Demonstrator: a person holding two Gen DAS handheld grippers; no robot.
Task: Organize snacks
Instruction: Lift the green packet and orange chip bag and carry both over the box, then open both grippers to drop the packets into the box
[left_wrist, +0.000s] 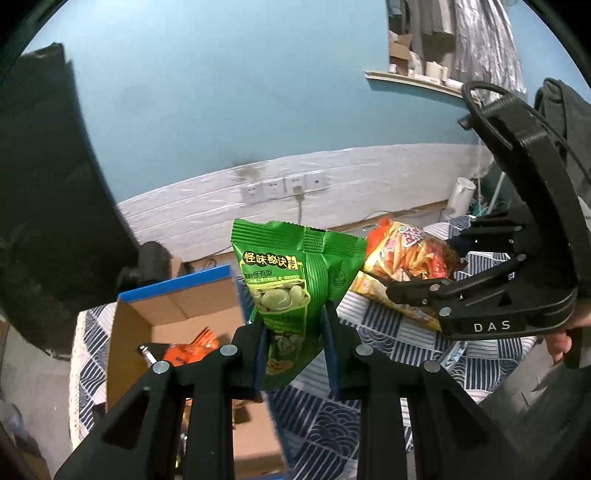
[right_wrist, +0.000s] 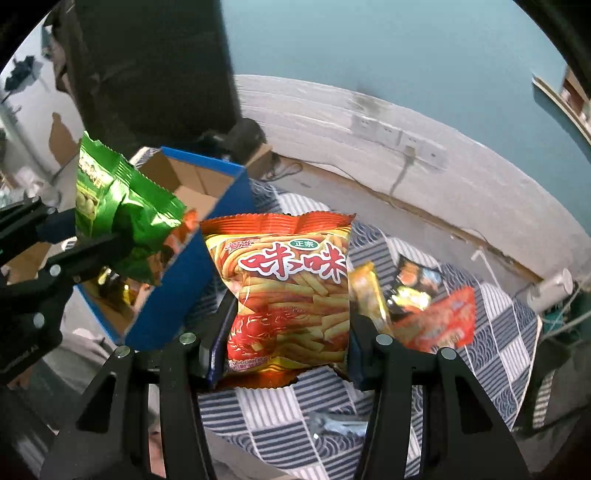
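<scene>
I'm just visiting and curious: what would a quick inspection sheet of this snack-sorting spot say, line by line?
Surface: blue-and-white patterned cloth over the table.
Job's things: green bean snack bag; orange-red snack stick bag; cardboard box with blue outside, open, some packets inside.
Clutter: three more snack packets lying on the cloth.
Grippers: left tool shut on the green bag; right tool shut on the orange-red bag; both bags lifted.
Cables: one lead plugged into a wall socket.
Surroundings: blue wall, white lower panel, shelf.

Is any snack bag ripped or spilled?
None looks ripped or spilled. The green bag in the left gripper is squeezed narrow and tilted; the orange bag in the right gripper looks puffy and whole.
</scene>
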